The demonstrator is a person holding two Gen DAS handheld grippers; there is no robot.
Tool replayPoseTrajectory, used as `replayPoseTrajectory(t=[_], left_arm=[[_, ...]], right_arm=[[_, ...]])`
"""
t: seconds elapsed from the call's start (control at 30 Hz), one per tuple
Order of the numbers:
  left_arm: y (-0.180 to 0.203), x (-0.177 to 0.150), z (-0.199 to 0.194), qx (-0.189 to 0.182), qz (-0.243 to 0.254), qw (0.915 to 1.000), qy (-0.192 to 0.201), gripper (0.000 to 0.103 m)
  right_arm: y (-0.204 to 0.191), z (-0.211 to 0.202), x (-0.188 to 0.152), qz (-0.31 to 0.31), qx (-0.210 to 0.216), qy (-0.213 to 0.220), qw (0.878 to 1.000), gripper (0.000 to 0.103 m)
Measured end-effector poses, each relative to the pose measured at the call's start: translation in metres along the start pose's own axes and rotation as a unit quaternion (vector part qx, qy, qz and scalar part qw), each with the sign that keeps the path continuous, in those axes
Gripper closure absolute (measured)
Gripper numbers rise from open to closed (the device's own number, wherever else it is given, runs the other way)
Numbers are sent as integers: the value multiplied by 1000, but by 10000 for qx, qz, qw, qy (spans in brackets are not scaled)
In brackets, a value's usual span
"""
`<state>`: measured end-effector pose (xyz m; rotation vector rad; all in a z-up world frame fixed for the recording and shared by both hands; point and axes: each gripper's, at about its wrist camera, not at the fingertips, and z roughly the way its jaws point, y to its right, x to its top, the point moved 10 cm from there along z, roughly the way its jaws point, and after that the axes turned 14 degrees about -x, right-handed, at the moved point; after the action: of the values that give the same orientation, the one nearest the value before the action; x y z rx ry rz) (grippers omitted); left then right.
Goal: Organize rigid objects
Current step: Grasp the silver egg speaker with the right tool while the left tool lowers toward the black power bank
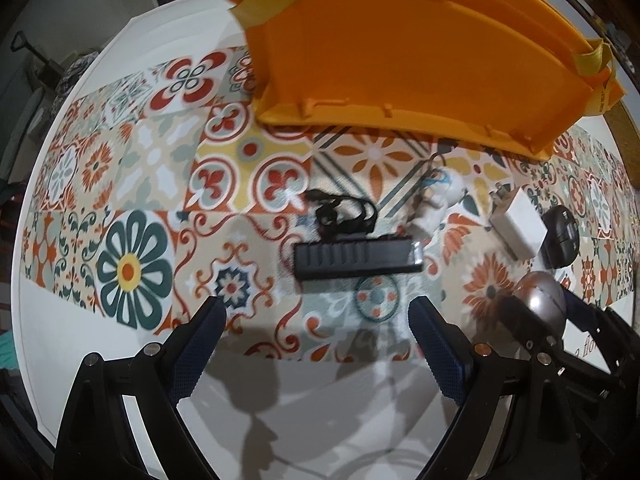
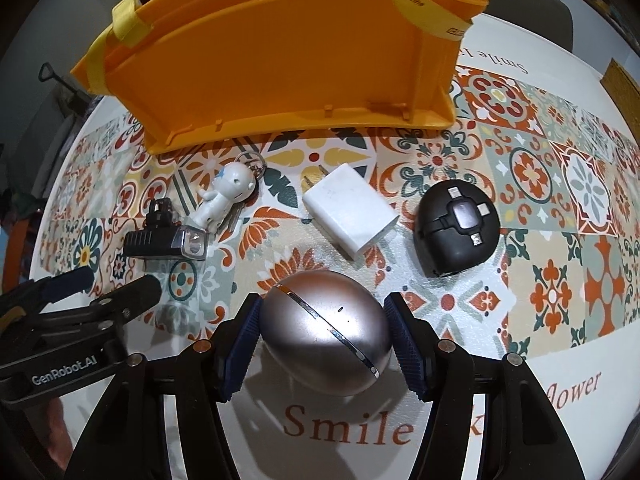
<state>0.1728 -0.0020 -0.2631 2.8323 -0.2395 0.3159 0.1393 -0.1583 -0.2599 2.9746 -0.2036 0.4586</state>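
Note:
A black bike light lies on the patterned tablecloth just beyond my left gripper, which is open and empty. It also shows in the right wrist view. My right gripper has its fingers on both sides of a silver egg-shaped case, the pads at or near its sides; it also shows in the left wrist view. A white figurine keychain, a white charger plug and a black round cable gadget lie between the grippers and the orange bin.
The orange plastic bin stands at the back of the round table, with yellow tape on its rim. The tablecloth's white border carries printed words near the front edge. Dark furniture surrounds the table.

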Motion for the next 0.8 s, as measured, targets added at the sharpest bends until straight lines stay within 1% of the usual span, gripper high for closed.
replayPoseTrajectory(t=[0.1,0.27,0.6,0.8], left_arm=[[4,9,4,26,48,10000,19,9],[7,21,15,11,82,9999,-60,9],[21,41,33,-102,84,9998,-154,9],[19,52,51,-56,51,9998,-192,10]], right_arm=[[4,0,-1,57,35,-20,10000,41],[5,0,-1,135,102,-59,9998,41],[7,4,1,176,103,-107,9997,41],[7,7,3,203,99,-139,9996,41]])
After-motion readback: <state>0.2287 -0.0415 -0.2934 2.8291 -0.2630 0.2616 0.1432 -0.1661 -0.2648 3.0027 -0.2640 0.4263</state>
